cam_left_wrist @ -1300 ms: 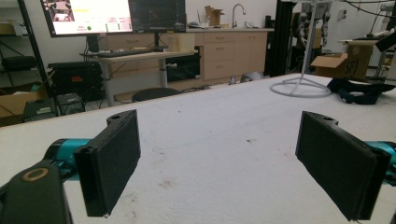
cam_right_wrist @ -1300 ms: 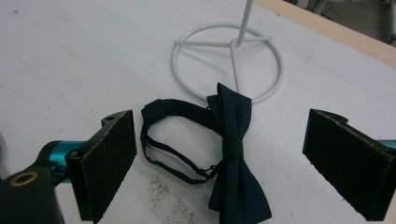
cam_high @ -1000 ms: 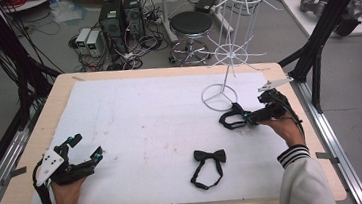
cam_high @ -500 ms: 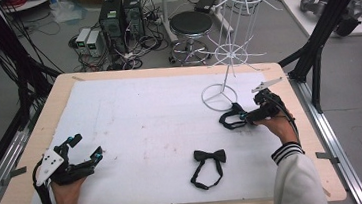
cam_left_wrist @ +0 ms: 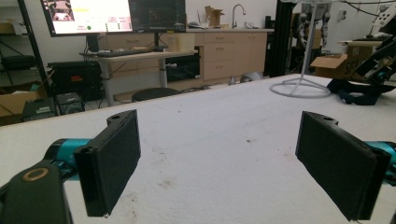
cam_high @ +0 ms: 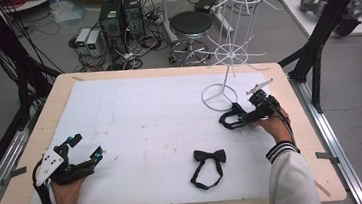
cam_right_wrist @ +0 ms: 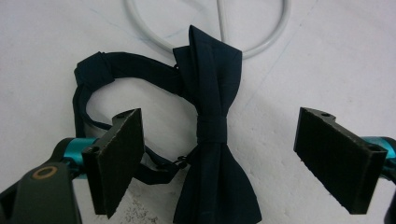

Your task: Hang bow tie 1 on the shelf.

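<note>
Okay, my right claw (cam_right_wrist: 219,161) open, jaws straddling navy bow tie (cam_right_wrist: 212,126) far right on surface (cam_high: 145,115), beside white stand (cam_high: 229,57) base. Nothing gripped yet. Black bow tie (cam_high: 208,165) near-centre, untouched. Left claw (cam_left_wrist: 233,158) open, idle near-left.

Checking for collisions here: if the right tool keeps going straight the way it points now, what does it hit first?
Most likely the dark bow tie, lying directly between the right tool's open jaws. The stand's white ring base comes after it.

Wire stand (cam_high: 229,52) on counter (cam_high: 135,121): wide open mat to its left. Near side of its ring base blocked by navy bow tie (cam_right_wrist: 212,135); black bow tie (cam_high: 208,167) lies nearer the front edge.
</note>
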{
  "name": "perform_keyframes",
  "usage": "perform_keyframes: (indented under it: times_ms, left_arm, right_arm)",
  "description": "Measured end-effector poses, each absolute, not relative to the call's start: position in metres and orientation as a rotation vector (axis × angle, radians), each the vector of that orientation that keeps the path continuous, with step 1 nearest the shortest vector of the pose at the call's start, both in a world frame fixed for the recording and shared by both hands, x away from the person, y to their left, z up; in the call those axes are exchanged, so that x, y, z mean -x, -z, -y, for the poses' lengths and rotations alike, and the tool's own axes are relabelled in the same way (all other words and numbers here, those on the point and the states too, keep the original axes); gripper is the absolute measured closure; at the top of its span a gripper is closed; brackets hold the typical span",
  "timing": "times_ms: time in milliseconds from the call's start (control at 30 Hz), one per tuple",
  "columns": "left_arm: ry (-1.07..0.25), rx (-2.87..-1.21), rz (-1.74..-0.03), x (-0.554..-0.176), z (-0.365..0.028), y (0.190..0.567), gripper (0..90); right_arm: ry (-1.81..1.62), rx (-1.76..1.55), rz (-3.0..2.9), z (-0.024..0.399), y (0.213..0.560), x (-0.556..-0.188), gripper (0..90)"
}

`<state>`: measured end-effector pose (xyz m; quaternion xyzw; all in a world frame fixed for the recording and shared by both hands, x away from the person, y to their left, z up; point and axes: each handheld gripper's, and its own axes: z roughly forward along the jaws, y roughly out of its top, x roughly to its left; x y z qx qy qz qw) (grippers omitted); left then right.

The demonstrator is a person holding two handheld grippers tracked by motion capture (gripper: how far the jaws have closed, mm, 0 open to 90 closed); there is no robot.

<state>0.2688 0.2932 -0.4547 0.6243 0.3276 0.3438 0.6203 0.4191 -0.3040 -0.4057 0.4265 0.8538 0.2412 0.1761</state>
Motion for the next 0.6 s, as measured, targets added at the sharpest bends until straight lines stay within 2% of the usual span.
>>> perform_keyframes:
  times_ms: [100,400,600]
  left_arm:
    - [-0.791,-1.437,-0.752,-0.2687,-0.2932,0.4546,14.4]
    - [-0.791,-1.434,-0.753,-0.2688,-0.2932,0.4547,14.4]
    - [-0.789,-1.432,-0.753,-0.2688,-0.2932,0.4548,14.4]
  right_arm:
    - [-0.637,-1.191,-2.432,0.3012,0.4068,-0.4201,21.2]
    - [-0.620,-1.207,-2.439,0.2967,0.4120,-0.4231,26.1]
    - [-0.622,-1.202,-2.438,0.2956,0.4128,-0.4249,36.6]
